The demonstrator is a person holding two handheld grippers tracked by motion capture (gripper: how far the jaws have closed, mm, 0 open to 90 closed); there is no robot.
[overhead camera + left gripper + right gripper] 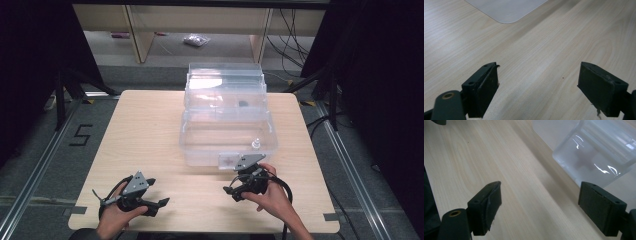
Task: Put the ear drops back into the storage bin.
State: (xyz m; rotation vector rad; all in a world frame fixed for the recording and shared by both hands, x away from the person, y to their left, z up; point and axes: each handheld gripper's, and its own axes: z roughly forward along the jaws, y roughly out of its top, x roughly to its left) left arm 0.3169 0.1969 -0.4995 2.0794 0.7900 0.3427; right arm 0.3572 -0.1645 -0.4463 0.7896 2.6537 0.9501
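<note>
Nearest the person, the left claw (152, 192) rests low on the tabletop (150, 130), well off to the near-left of the clear plastic box (227, 130). Its jaws are spread wide with nothing but bare wood grain between them.

A little farther in, the right claw (231, 190) sits just in front of the box's near wall, close to its right corner. Its jaws are also spread and empty. In the right gripper view the box's rounded corner (596, 157) lies just beyond the right-hand jaw, not touching it.

The box stands at the far middle of the tabletop with its lid tipped up behind it. A small pale knob-like piece (255, 144) sits inside near the front right corner, and a small dark item (243, 104) lies farther back; what they are cannot be told.

The work in hand looks like a reach toward the box with the right claw. To do it well, keep the jaws spread until they clear the near rim, come over the wall rather than nudging it, since the light box would slide, and let the left claw steady the box's left side if it shifts.
</note>
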